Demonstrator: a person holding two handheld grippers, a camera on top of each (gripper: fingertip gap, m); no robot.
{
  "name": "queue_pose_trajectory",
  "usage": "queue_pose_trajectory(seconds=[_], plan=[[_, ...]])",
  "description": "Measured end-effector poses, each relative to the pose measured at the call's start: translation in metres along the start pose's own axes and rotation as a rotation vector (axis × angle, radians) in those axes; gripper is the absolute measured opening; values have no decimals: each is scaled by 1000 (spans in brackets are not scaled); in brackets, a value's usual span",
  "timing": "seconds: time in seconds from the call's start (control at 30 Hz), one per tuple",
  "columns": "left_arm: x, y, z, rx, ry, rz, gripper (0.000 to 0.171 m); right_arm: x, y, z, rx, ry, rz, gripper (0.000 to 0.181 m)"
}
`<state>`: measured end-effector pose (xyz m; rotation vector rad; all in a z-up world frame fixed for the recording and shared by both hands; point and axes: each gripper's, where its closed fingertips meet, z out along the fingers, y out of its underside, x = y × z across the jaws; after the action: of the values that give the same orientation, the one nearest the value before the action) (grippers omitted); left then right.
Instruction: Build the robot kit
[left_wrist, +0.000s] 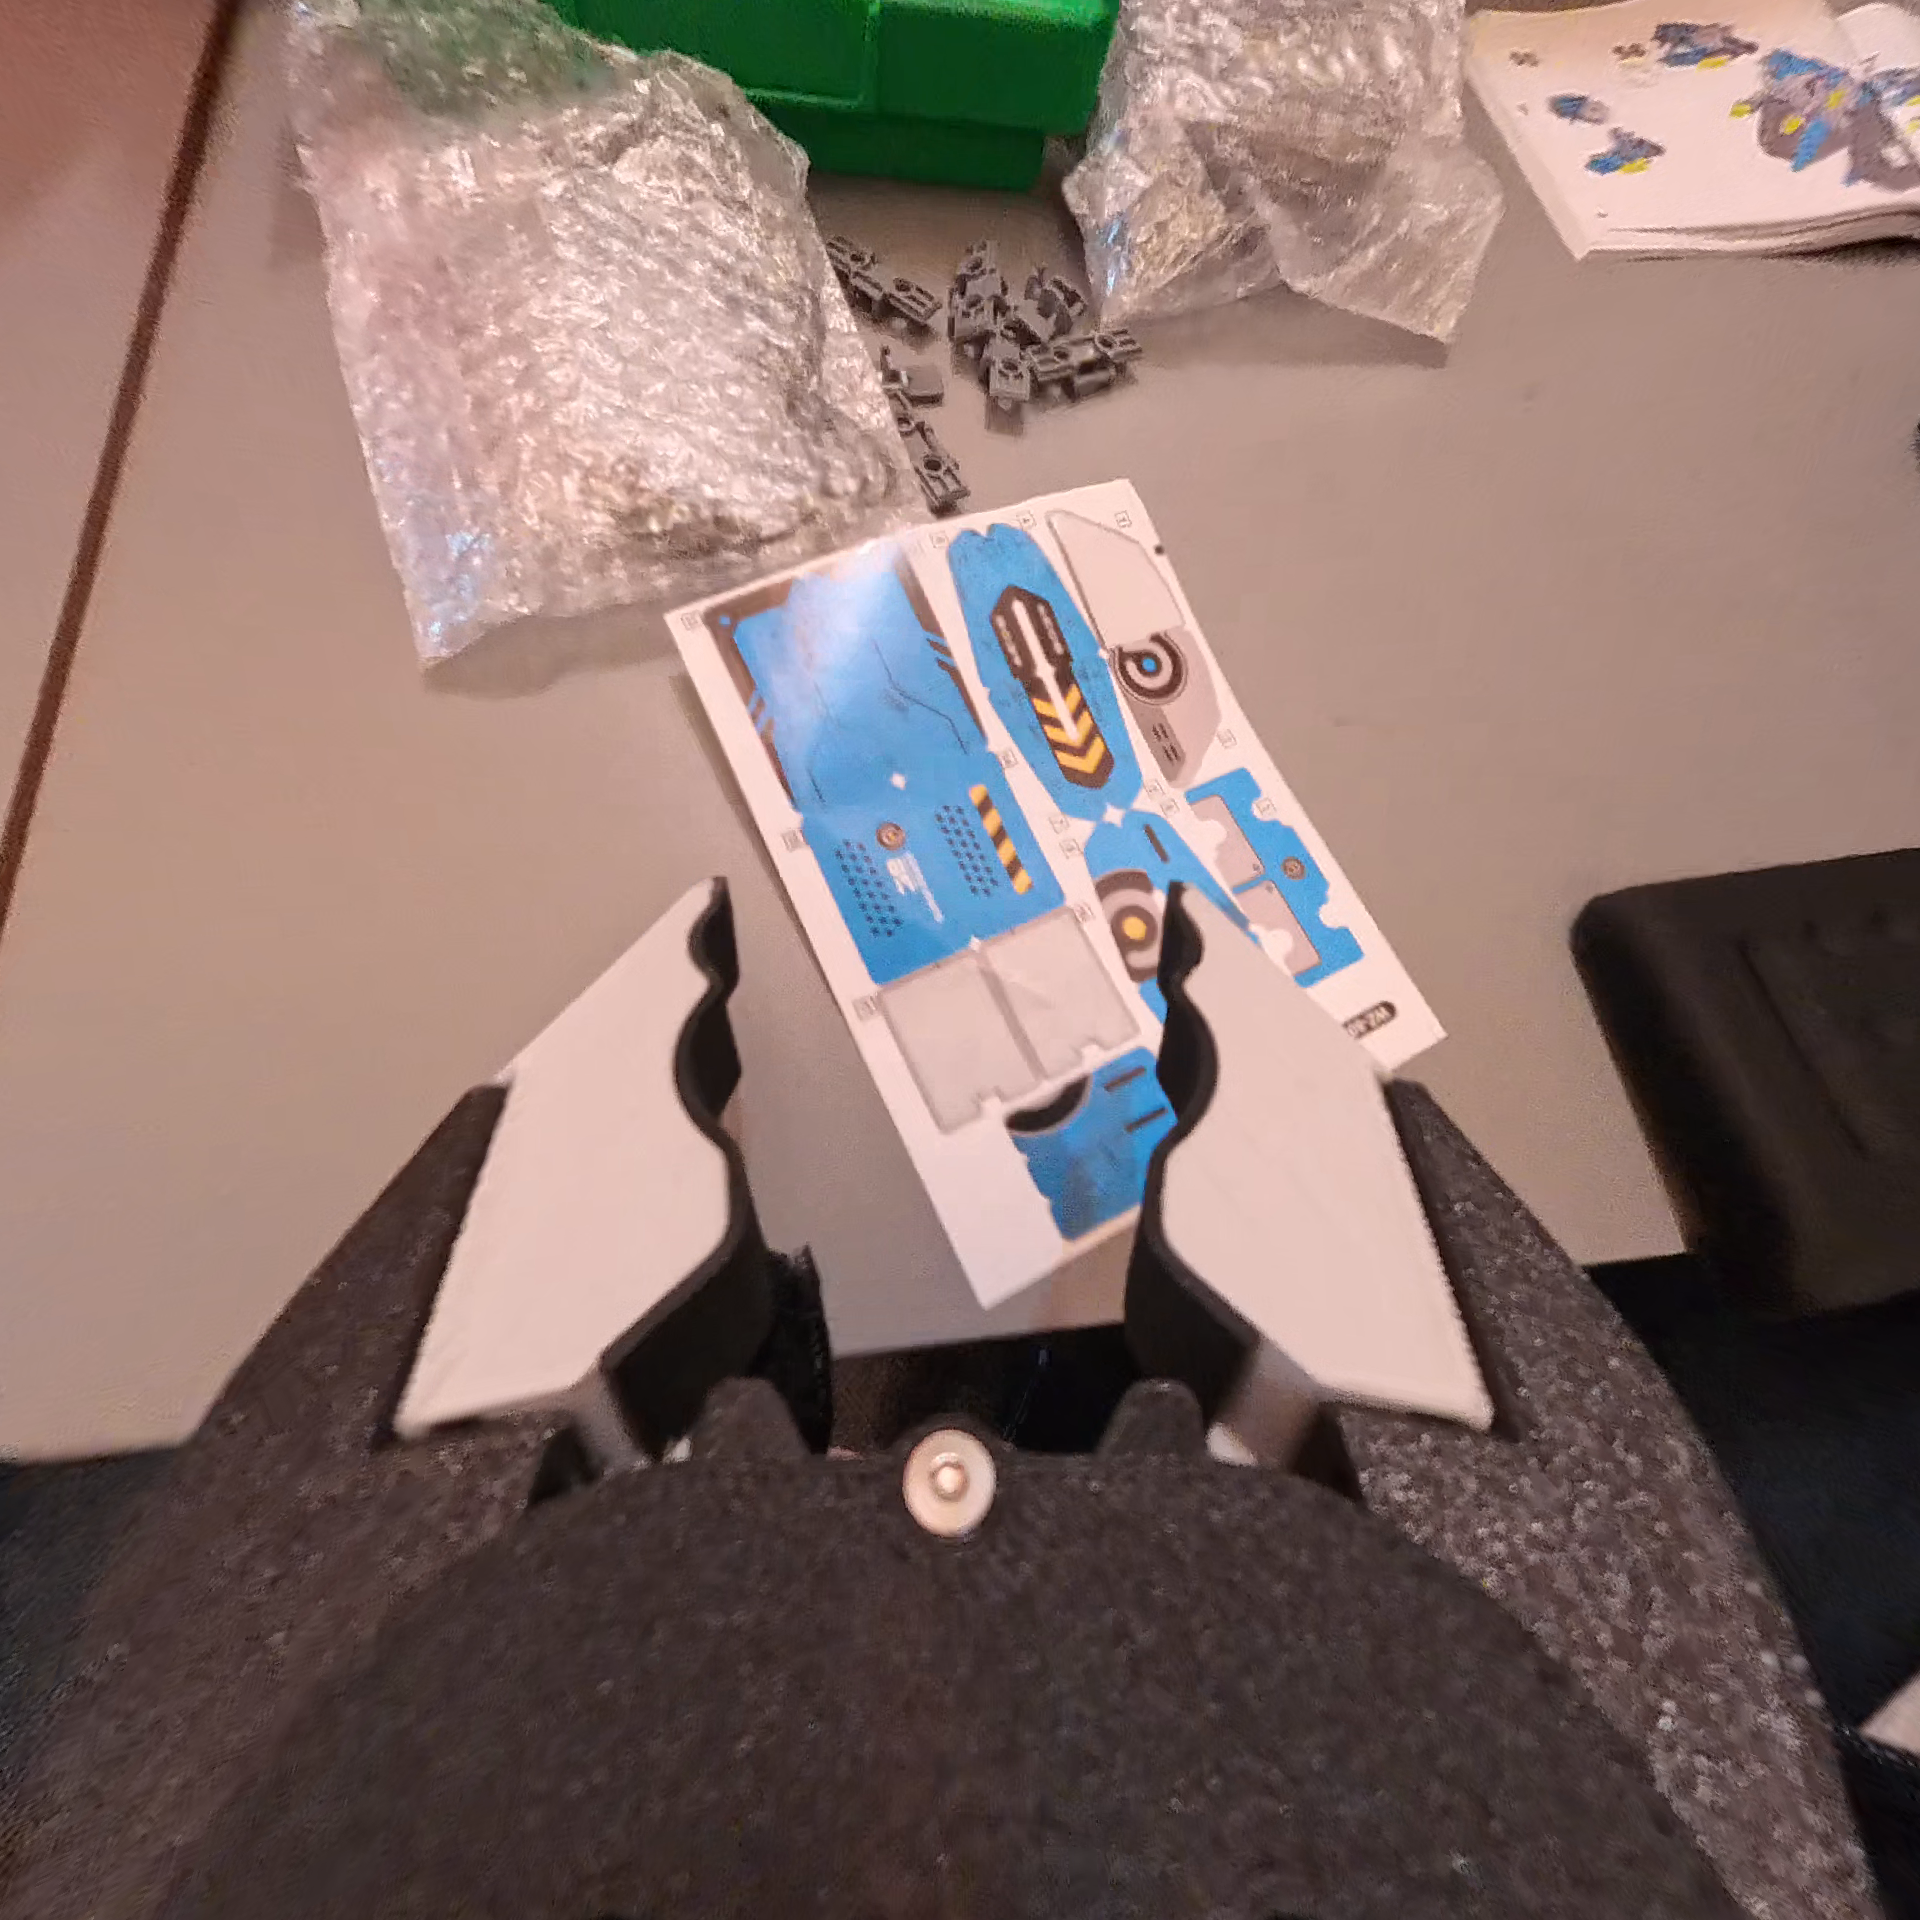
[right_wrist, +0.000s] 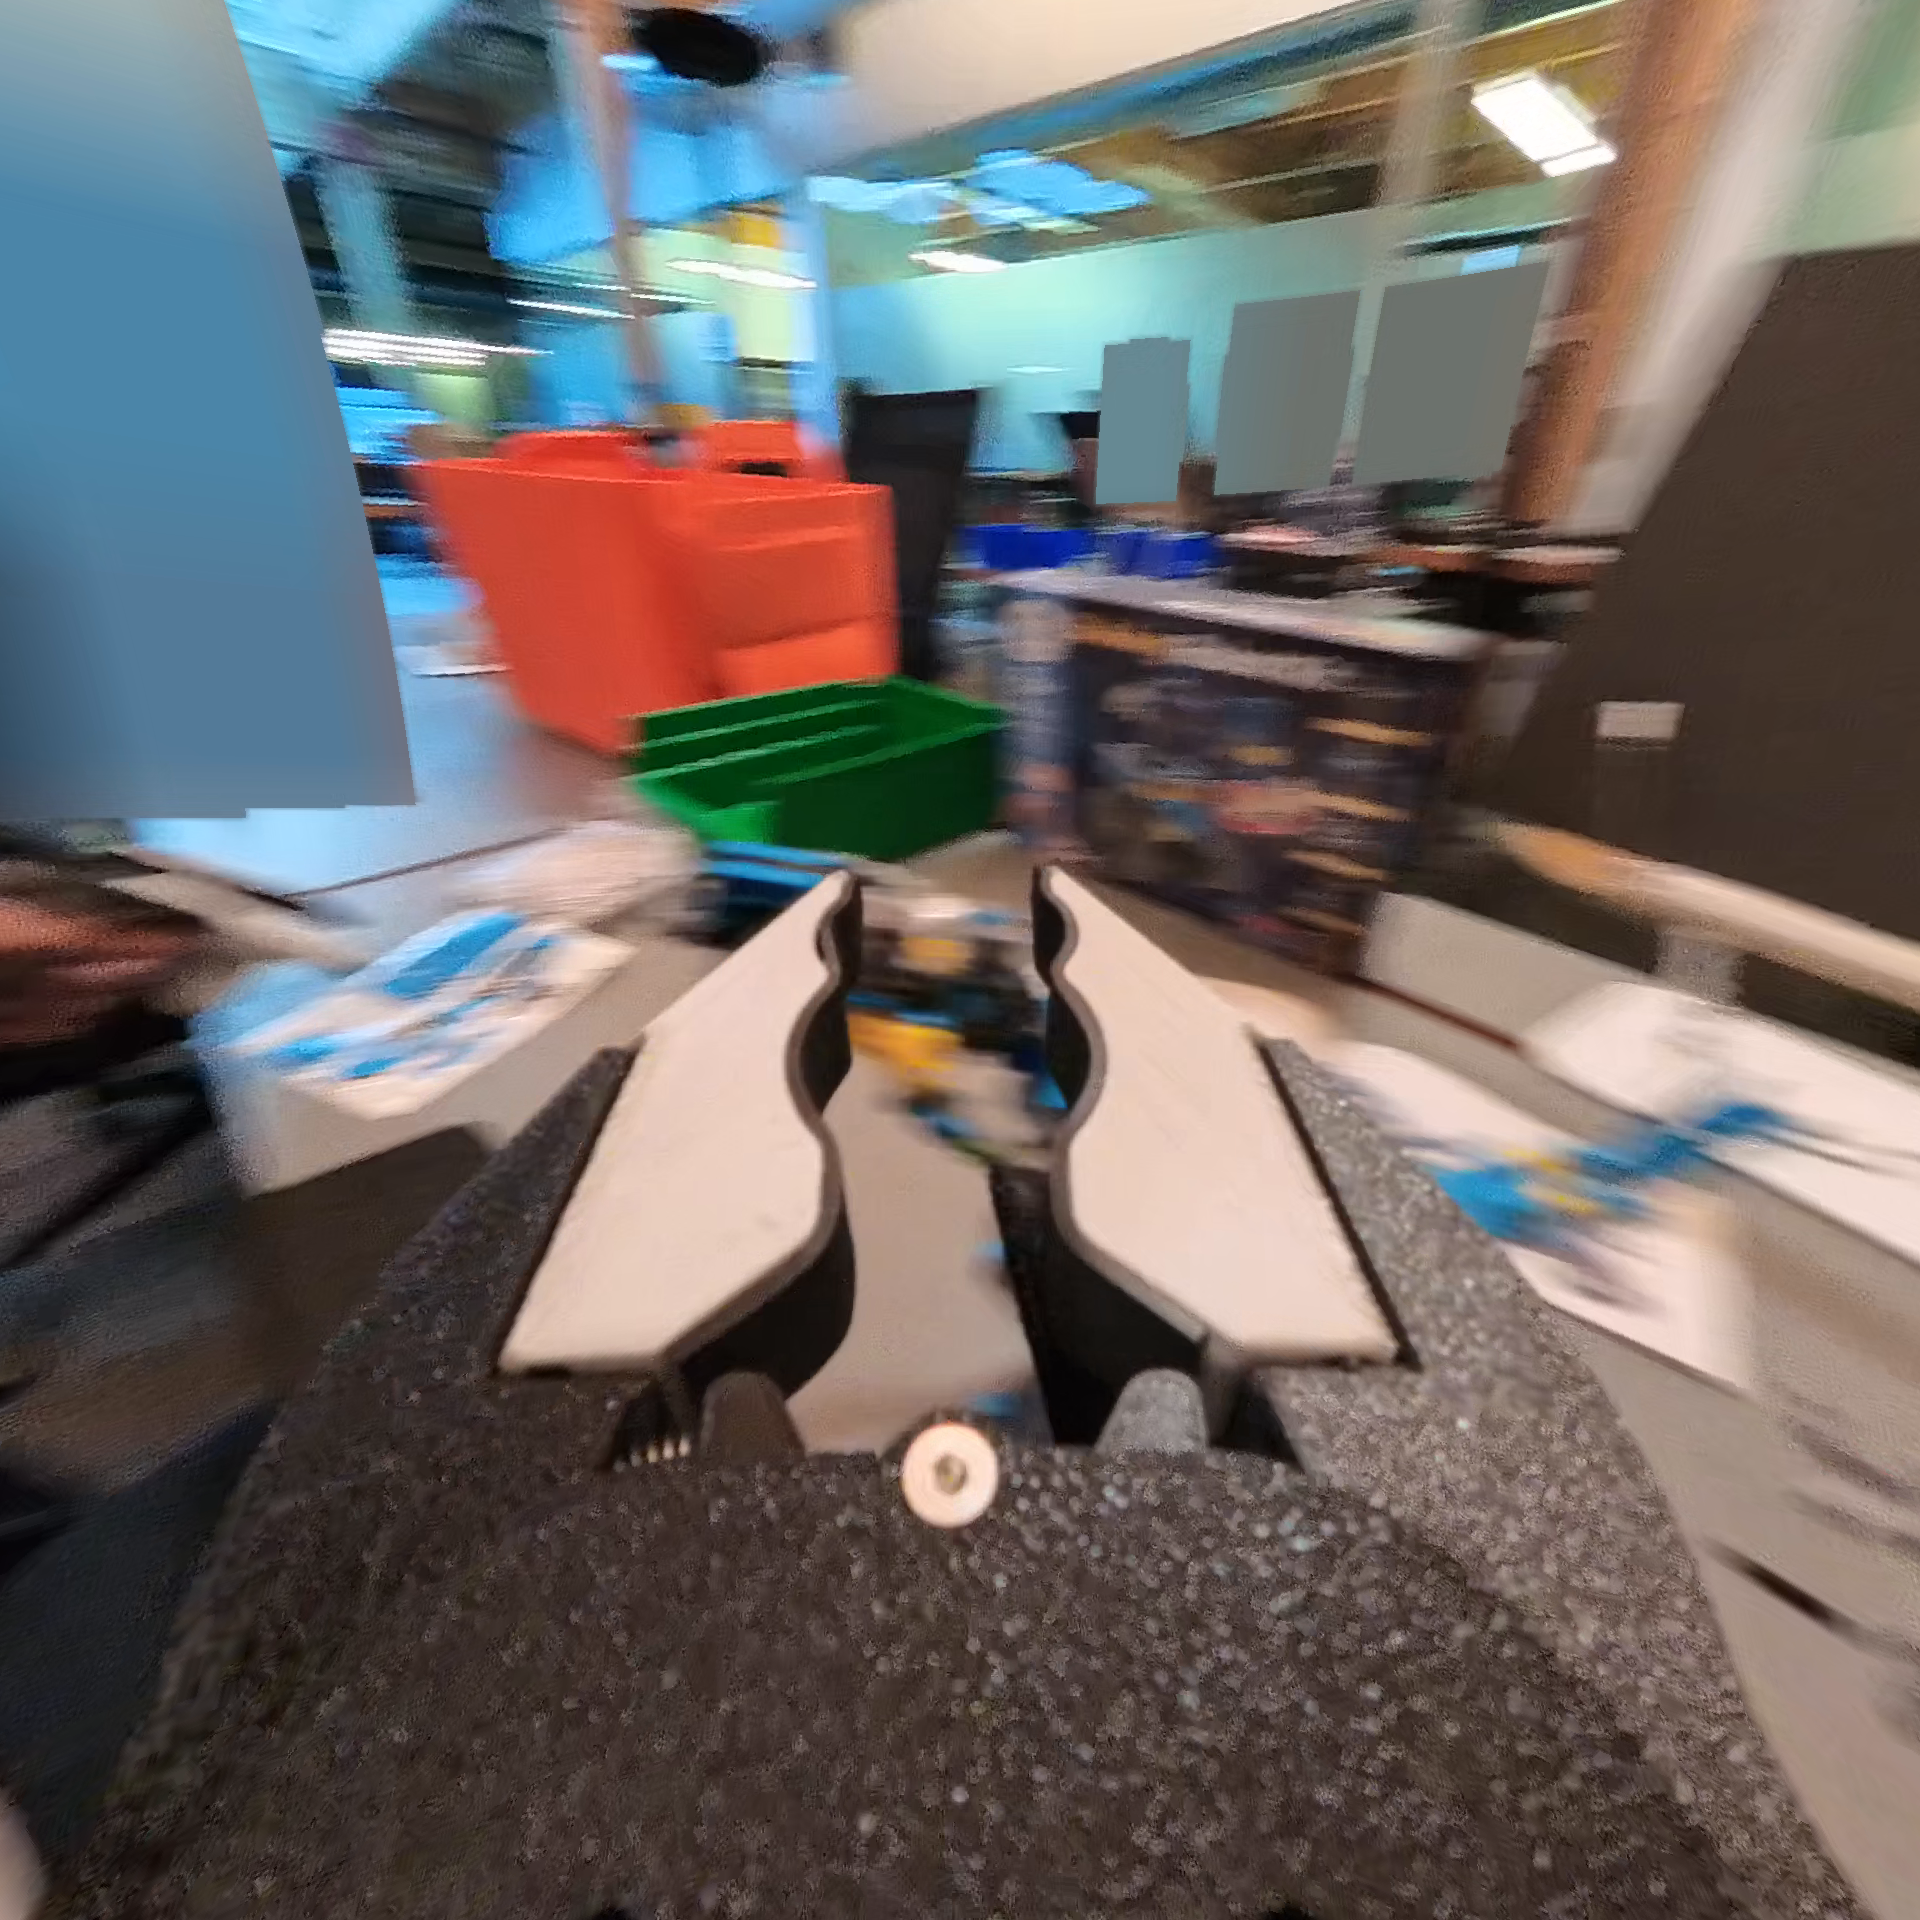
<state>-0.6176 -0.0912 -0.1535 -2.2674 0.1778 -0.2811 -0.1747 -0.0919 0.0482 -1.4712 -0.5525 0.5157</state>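
Our left gripper (left_wrist: 951, 904) hovers spread wide above a sticker sheet (left_wrist: 997, 831), with plastic bags (left_wrist: 582, 384) and grey parts (left_wrist: 997, 332) beyond. Our right gripper (right_wrist: 945, 899) is parted and empty, a blurred blue-yellow model (right_wrist: 956, 1039) and green bin (right_wrist: 831, 769) ahead.

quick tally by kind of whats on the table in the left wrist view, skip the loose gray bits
plastic bags: 2
sticker sheet: 1
green bin: 1
booklet: 1
black block: 1
total: 6
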Motion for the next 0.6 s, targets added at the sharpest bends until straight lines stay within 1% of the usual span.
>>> queue_pose_trajectory(seconds=[0.07,0.1,0.17,0.2,0.23,0.27,0.33,0.37,0.43,0.5,0.57,0.6], plan=[[-8,-5,10,-27,74,-18,82,-88,10,21,-37,-271,85,30],[-10,-4,16,-57,108,-35,82,-125,23,31,-93,-377,133,31],[-15,1,25,-113,160,-70,79,-188,63,52,-264,-538,179,36],[-14,2,27,-117,194,-93,77,-212,81,61,-328,-600,152,40],[-15,0,26,-97,214,-119,72,-228,97,73,-363,-621,99,36],[-16,0,25,-93,233,-145,70,-240,112,85,-411,-641,46,29],[-16,-1,23,-74,277,-179,69,-269,142,105,-564,-751,0,34],[-18,-1,22,-62,289,-200,67,-277,153,118,-616,-776,-32,35],[-19,-3,22,-37,319,-246,66,-286,165,152,-615,-771,-158,32],[-20,-4,20,-19,344,-285,65,-293,179,181,-653,-792,-244,33],[-21,-7,20,-1,380,-340,64,-294,193,210,-698,-791,-291,47],[-21,-8,19,6,399,-369,64,-292,199,224,-704,-781,-309,45]])
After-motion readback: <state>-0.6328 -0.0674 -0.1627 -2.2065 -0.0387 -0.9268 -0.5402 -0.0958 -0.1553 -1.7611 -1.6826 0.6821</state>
